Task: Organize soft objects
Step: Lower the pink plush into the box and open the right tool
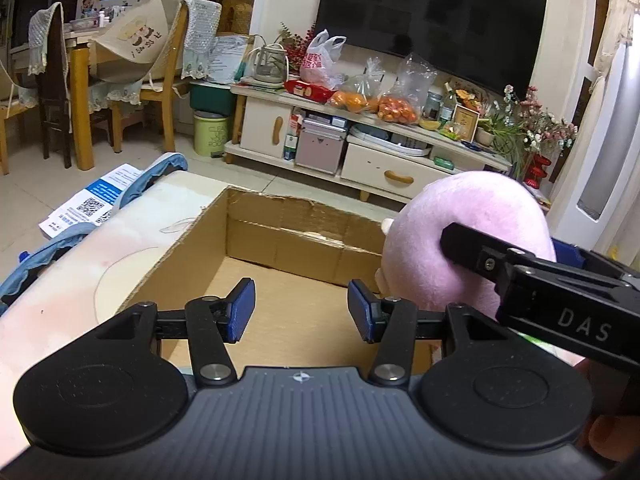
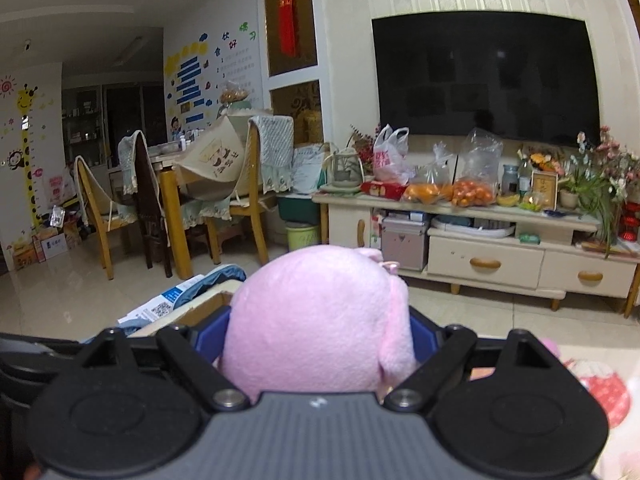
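A pink plush toy hangs at the right edge of an open cardboard box on a pale table. My right gripper is shut on the pink plush toy, its blue pads pressing both sides; it shows in the left wrist view as a black arm from the right. My left gripper is open and empty, with its blue pads over the near part of the box. The box floor that shows is bare.
Blue cloth and printed leaflets lie at the table's far left edge. Beyond stand a TV cabinet with bagged fruit, a wall TV, and wooden chairs at a dining table. Pink-patterned soft items lie at the right.
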The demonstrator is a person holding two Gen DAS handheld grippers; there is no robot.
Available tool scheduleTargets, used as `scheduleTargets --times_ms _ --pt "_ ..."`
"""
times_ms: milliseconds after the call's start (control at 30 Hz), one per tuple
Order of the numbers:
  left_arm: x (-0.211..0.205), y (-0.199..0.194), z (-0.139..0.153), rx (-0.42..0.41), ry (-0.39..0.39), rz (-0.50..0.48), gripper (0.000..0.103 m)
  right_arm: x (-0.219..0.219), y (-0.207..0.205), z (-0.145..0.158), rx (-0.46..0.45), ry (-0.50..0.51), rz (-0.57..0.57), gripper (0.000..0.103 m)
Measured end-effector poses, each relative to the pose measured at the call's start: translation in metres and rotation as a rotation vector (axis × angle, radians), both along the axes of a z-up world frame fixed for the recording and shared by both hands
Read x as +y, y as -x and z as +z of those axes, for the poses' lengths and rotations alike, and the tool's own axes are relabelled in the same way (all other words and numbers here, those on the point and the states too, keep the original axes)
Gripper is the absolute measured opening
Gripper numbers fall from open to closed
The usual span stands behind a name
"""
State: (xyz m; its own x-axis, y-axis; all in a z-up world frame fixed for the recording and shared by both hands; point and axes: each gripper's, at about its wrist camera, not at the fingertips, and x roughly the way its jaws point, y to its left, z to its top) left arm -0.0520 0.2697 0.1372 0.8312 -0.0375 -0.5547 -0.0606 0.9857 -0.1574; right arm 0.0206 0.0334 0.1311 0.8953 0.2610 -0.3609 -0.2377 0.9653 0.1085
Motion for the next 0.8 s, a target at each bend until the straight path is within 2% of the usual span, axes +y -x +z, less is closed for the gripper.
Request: scheduleTargets --times_ms 167,367,433,500,667,800 --pt "0.004 -0.005 -0.004 0.03 -0.031 0.04 0.064 0.004 -0.003 -0.005 0.027 -0.033 0.023 0.088" --pt "0.006 -0.008 -0.008 0.076 -0.064 0.098 0.083 0.008 -0.01 -0.011 0.078 -0.082 0.071 0.095" --pt "0.003 -0.006 -0.007 0.074 -0.07 0.104 0.085 0.007 -0.008 -0.011 0.068 -0.085 0.064 0.096" --pt "0.001 -0.004 -0.005 0.066 -0.073 0.1 0.089 0.002 -0.002 -0.009 0.047 -0.09 0.041 0.101" --pt "-0.003 -0.002 -0.005 0.061 -0.074 0.088 0.093 -0.02 0.014 -0.011 0.006 -0.077 -0.027 0.102" --pt "-0.004 -0.004 -0.008 0.061 -0.071 0.078 0.096 -0.036 0.019 -0.03 0.064 -0.044 -0.036 0.098"
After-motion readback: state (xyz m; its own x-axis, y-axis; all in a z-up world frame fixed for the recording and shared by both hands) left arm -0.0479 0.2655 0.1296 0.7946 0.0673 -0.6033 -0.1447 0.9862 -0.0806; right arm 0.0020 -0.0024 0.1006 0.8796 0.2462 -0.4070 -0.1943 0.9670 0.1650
